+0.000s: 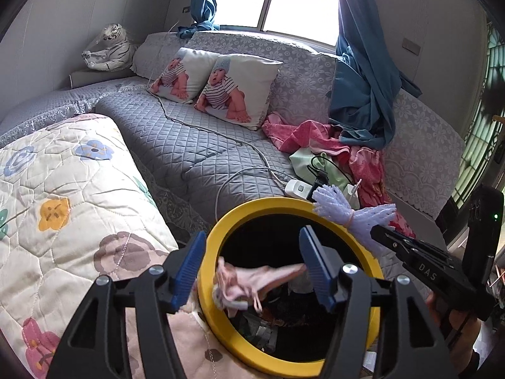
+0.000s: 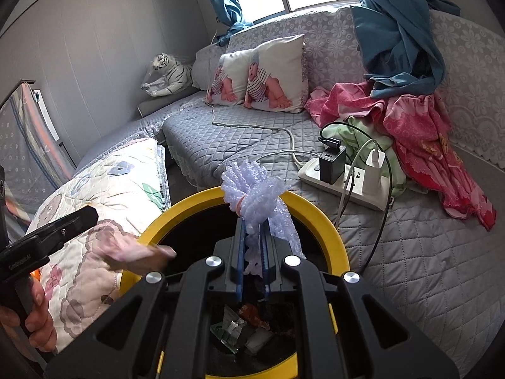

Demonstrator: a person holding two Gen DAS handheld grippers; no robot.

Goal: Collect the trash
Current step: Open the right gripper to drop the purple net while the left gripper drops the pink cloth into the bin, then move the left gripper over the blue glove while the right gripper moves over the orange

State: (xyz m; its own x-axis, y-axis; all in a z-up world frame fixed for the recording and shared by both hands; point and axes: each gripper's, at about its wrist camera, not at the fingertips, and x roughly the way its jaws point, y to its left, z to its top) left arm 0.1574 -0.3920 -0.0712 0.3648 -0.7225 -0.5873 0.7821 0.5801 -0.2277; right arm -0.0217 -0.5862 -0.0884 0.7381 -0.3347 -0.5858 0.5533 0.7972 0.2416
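Observation:
A round bin with a yellow rim [image 1: 315, 203] stands below both grippers, with scraps of trash at its bottom [image 2: 240, 331]. My left gripper [image 1: 252, 265] is open over the bin mouth; a pink crumpled wrapper [image 1: 252, 284] is in the air between its blue pads, apparently touching neither. My right gripper [image 2: 252, 252] is shut on a white foam net bundle [image 2: 252, 189] tied with a rubber band, held over the bin's far rim [image 2: 312, 208]. The bundle also shows in the left wrist view [image 1: 347, 211].
A grey quilted sofa [image 1: 195, 145] lies beyond the bin. On it are a white power strip [image 2: 344, 183] with chargers and cables, pink and green clothes [image 2: 419, 132] and two baby-print cushions [image 1: 233, 88]. A floral quilt [image 1: 56, 208] lies left of the bin.

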